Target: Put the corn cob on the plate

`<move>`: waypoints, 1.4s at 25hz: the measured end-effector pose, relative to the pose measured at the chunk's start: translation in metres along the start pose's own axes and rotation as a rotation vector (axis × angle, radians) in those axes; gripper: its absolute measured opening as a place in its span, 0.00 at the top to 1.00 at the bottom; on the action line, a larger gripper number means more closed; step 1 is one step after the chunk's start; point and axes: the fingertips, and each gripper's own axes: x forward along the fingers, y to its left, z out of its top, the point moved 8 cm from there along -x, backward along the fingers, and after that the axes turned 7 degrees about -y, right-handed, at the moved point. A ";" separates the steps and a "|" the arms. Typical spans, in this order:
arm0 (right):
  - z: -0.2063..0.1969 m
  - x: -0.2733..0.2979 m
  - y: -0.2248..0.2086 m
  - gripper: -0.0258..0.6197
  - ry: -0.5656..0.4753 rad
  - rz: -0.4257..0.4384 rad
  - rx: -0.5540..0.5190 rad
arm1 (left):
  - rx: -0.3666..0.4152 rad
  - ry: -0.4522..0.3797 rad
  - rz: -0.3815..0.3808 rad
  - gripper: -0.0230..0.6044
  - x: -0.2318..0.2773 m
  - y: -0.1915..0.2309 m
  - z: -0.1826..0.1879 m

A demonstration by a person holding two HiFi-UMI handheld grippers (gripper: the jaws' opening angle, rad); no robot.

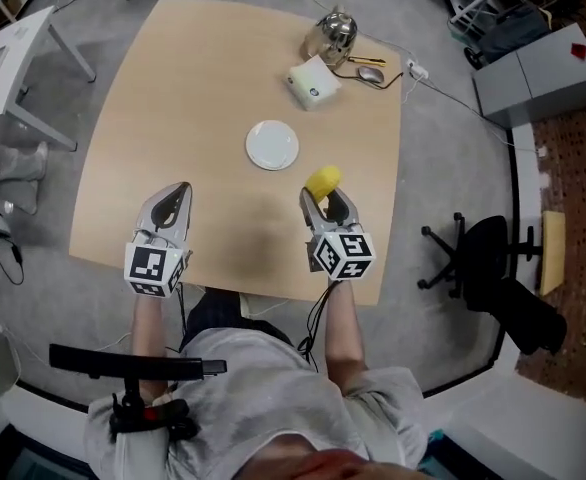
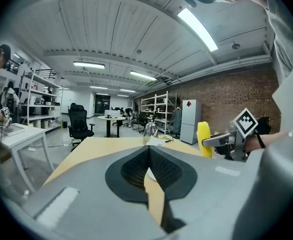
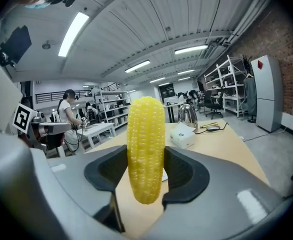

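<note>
The right gripper (image 3: pixel 145 181) clamps the stiff, light, likely slippery corn cob (image 3: pixel 146 149) upright by its lower half between its fingers, while the left gripper (image 2: pixel 147 170) is pinched together, empty.

Bright yellow corn cob (image 3: pixel 145 154), rows of small kernels. Plain white round plate (image 1: pixel 272 145). Pale tan wooden counter (image 1: pixel 193 98). Grey left gripper (image 1: pixel 176 193), grey right gripper (image 1: pixel 321 196): black-padded, black-and-white square-marker cubes (image 1: pixel 343 254). Shiny silver kettle (image 1: pixel 333 36) far right. Grey floor (image 1: pixel 443 168).

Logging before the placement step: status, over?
Right tool shut on corn cob, cob upright. Left tool shut, empty. Plate bare, nothing between it and the cob.
</note>
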 end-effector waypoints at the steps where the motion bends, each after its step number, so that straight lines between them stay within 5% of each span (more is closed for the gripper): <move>1: -0.002 0.008 -0.004 0.60 0.016 -0.004 -0.002 | 0.010 0.004 -0.004 0.93 0.006 0.002 -0.003; 8: -0.031 0.071 -0.036 0.60 0.124 -0.032 0.011 | -0.014 0.030 -0.032 0.93 0.053 0.020 -0.042; 35: -0.084 0.181 -0.048 0.60 0.508 0.008 -0.057 | -0.129 0.119 0.032 0.93 0.066 0.047 -0.086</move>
